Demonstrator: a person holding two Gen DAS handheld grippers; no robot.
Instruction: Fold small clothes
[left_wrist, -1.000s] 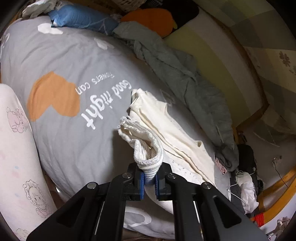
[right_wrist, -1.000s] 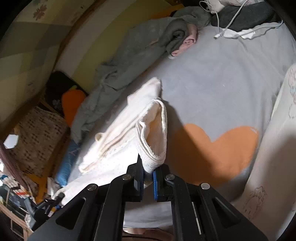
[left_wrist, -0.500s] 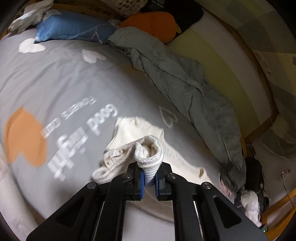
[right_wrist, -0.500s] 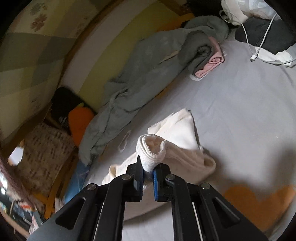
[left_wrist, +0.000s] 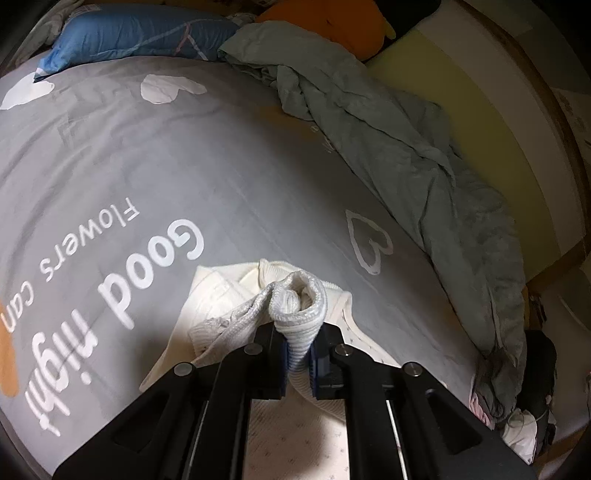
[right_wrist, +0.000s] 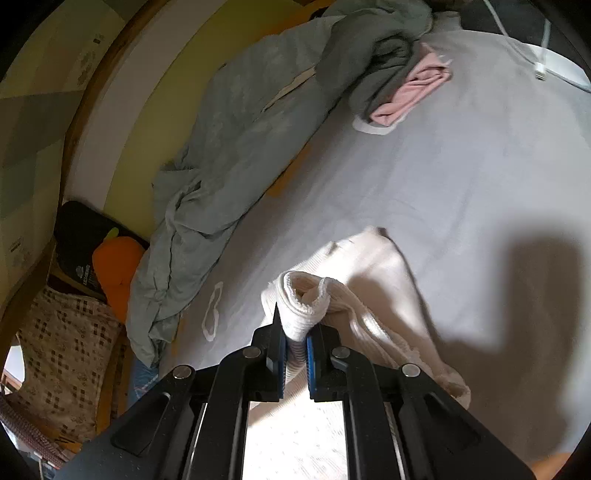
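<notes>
Both the left gripper (left_wrist: 298, 354) and right gripper (right_wrist: 294, 343) pinch the cream garment's (left_wrist: 218, 295) ribbed edge over the bed (left_wrist: 184, 177) toward 12 o'clock, apparently mid-fold; next, lay it flat and release.

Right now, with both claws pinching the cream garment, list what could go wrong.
1. The left claw and right claw each grip a bunched roll of the cream garment, so the fold may come out lumpy.
2. The crumpled grey blanket lies near; the fabric could drag onto it.
</notes>
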